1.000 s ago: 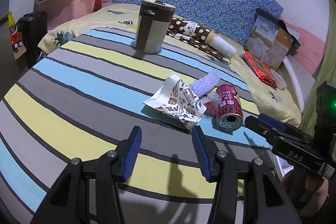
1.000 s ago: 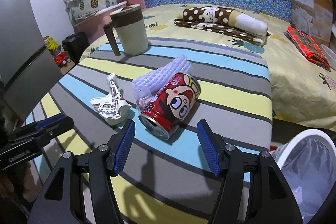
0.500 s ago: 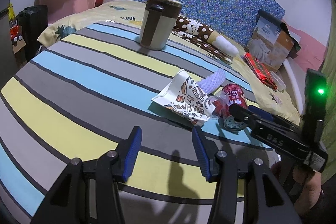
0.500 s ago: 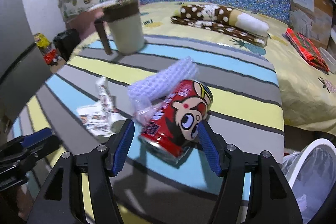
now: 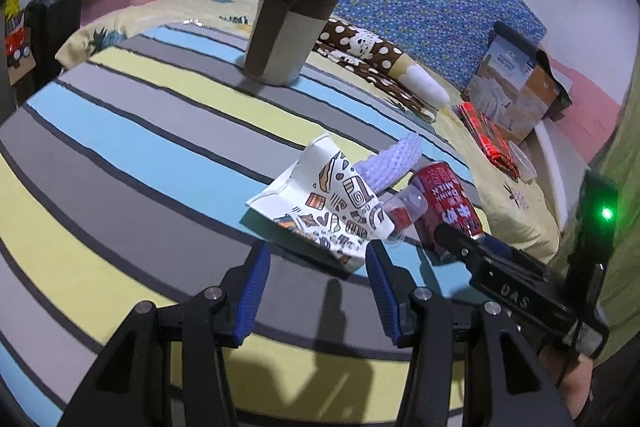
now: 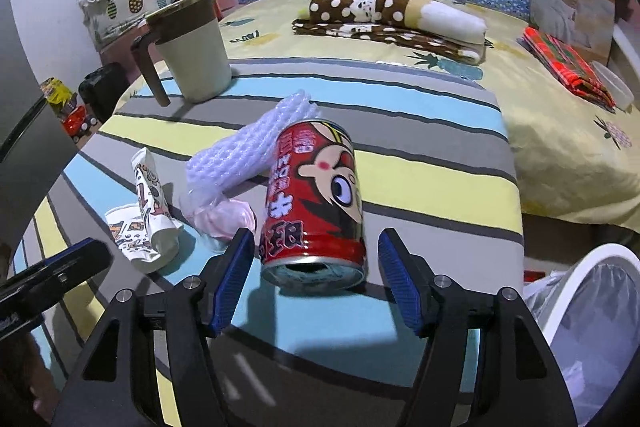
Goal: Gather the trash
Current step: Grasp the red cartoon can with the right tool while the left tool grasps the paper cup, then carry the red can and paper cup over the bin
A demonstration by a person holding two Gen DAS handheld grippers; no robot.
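A red drink can (image 6: pixel 316 195) lies on its side on the striped tabletop (image 6: pixel 420 163), open end toward me. My right gripper (image 6: pixel 315 239) is open and straddles the can's near end; its pads stand clear of it. A white foam net (image 6: pixel 256 143) and a crumpled pinkish plastic piece (image 6: pixel 224 215) lie left of the can. A patterned paper wrapper (image 5: pixel 324 203) lies just ahead of my left gripper (image 5: pixel 316 251), which is open with the wrapper's near edge at its tips. The can (image 5: pixel 444 199) shows in the left wrist view too, partly behind the right gripper (image 5: pixel 500 267).
A beige mug with a brown lid (image 5: pixel 288 35) stands at the table's far side. A white-rimmed bin with a liner (image 6: pixel 592 307) sits below the table's right edge. Beyond lies a bed with a folded dotted blanket (image 6: pixel 392 15) and a box (image 5: pixel 516 87).
Both grippers moved forward and down toward the trash. The can's near end now sits between the right jaws, and the wrapper has come up to the left gripper's tips.
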